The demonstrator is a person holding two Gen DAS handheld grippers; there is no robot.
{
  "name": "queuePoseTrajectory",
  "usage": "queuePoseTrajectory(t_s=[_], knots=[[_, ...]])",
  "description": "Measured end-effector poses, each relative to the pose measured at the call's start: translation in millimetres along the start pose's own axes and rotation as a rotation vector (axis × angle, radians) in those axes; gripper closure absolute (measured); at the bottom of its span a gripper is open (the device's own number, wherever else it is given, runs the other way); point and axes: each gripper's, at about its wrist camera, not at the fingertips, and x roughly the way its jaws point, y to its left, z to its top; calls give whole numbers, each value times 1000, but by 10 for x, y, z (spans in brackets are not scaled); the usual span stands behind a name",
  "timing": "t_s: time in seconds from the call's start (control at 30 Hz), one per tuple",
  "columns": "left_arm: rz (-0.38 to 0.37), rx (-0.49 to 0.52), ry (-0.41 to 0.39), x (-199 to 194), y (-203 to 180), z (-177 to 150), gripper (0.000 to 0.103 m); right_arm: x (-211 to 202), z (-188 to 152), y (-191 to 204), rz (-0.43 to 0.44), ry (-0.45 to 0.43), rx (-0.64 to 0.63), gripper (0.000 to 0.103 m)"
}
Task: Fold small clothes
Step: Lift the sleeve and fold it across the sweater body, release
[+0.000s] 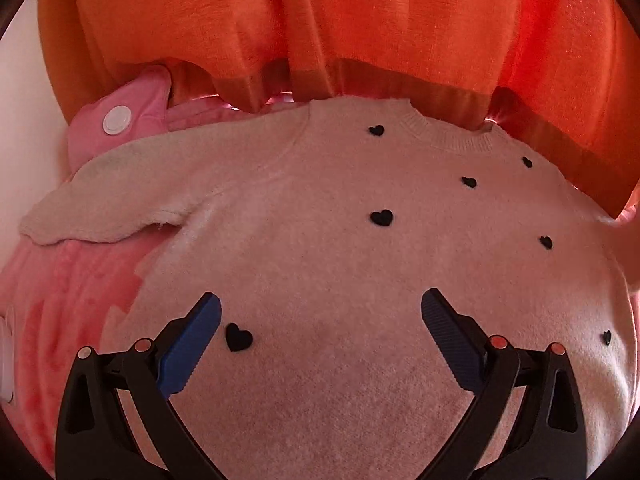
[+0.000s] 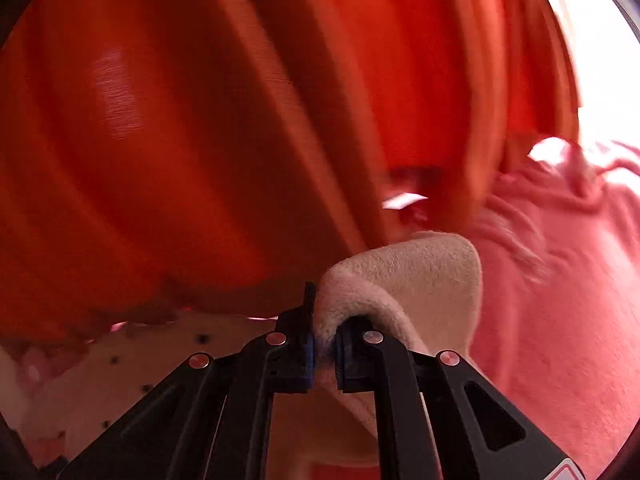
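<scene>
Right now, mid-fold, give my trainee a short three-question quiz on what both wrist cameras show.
1. True or false: the left gripper is clamped on the sweater.
2. Multiple choice: what is between the fingers of the right gripper? A) a bunched cream piece of the sweater B) the orange curtain C) nothing
3. Fill in: the sweater is dotted with small black ____.

Key
1. False. Its jaws stand wide apart above the sweater's front, pinching nothing.
2. A. The jaws are pressed together on the cream fabric; which part of the sweater it is cannot be told.
3. Hearts.
</scene>
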Motion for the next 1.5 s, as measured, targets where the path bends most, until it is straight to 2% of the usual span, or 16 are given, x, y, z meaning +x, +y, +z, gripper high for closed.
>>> queuePoseTrajectory(t_s=[0.13, 0.23, 0.27, 0.37, 0.4, 0.47, 0.57, 0.67, 0.83, 0.93, 1.0, 1.03, 1.27, 1.37, 1.43, 1.5], knots=[[3, -15, -3, -15, 61, 28, 5, 137, -281, 1562, 217, 51, -293, 89], [32, -27, -5, -8, 158, 42, 5, 504, -952, 2368, 306, 245, -492, 70], [45, -35, -2, -2, 207, 44, 5, 637, -1219, 2526, 293, 316, -567, 70], [71, -73, 39, 47, 412, 62, 5, 615, -1461, 2466, 255, 328, -630, 69], [80, -82, 48, 60, 475, 69, 5, 542, -1394, 2262, 246, 327, -580, 67], [69, -126, 45, 49, 598, 105, 5, 431, -1203, 1873, 214, 308, -474, 45], [66, -176, 46, 39, 703, 138, 5, 385, -986, 1368, 141, 300, -344, 43], [54, -198, 43, 6, 715, 133, 5, 527, -891, 969, 155, 376, -166, 43], [61, -165, 15, -61, 664, 145, 5, 974, -1087, 810, 186, 568, 40, 42], [71, -152, 10, -58, 674, 157, 5, 1163, -1185, 915, 165, 580, 79, 48], [67, -159, 15, -53, 700, 159, 5, 1196, -1134, 1005, 152, 555, 76, 89], [65, -164, 15, -42, 709, 166, 5, 1196, -1043, 1070, 176, 535, 98, 93], [65, -177, 25, -4, 768, 181, 5, 596, -261, 2137, 430, 249, -66, 94], [69, -176, 27, 13, 770, 180, 5, 621, -391, 2749, 487, 282, -229, 88], [72, -173, 30, 20, 763, 173, 5, 855, -683, 3082, 472, 388, -370, 78], [69, -169, 32, 28, 750, 174, 5, 953, -961, 3151, 397, 429, -465, 78]])
